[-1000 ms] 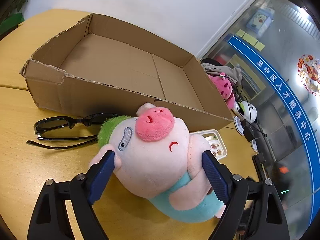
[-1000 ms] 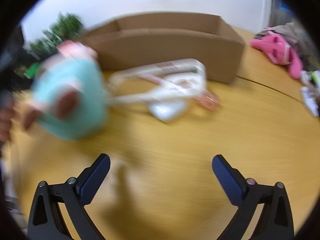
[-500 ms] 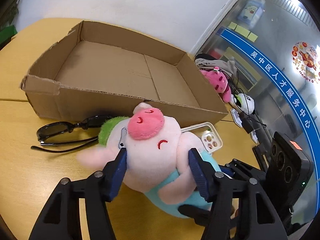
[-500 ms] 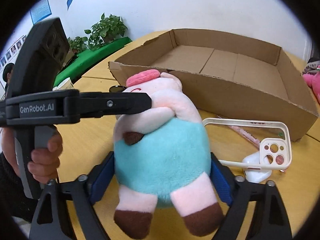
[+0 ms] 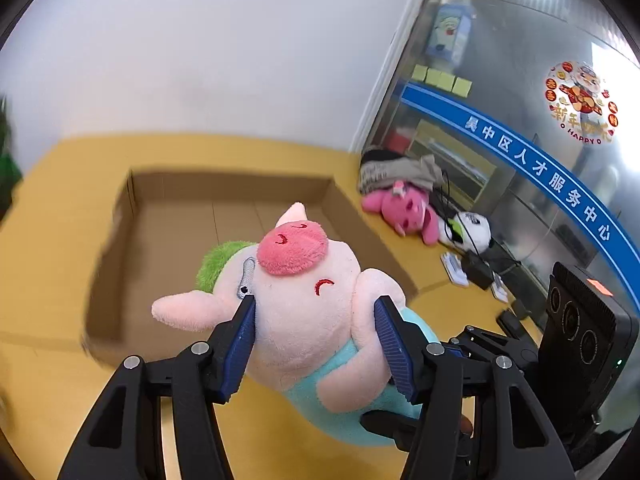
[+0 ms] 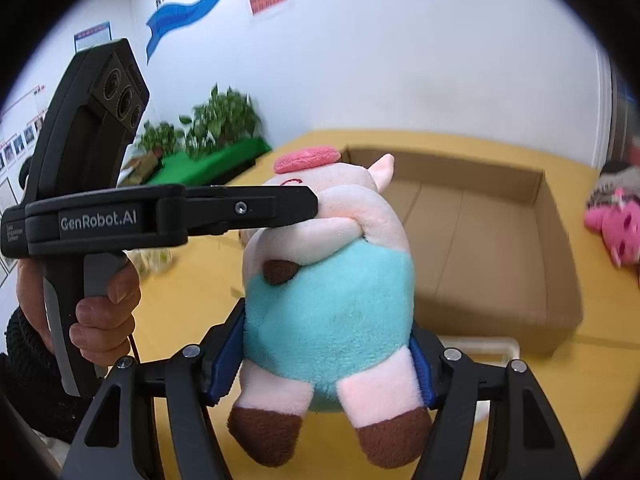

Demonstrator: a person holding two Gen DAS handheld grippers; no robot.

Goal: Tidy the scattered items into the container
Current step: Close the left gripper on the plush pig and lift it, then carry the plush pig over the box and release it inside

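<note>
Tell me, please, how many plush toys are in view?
3: the pig plush held between both grippers, a pink plush lying right of the cardboard box, a white one beside it. Others may be hidden.

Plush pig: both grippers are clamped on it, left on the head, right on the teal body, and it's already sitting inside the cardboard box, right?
Not quite. The plush pig isn't in the cardboard box; the right wrist view shows it in front of the box, gripped by the left gripper and right gripper.

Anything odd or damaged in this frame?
Both grippers clamp the same pig plush: the left gripper squeezes its head, the right gripper its teal belly, jaws closing. That doubled grip looks unusual for one soft toy. The box ahead shows no damage I can make out.
</note>
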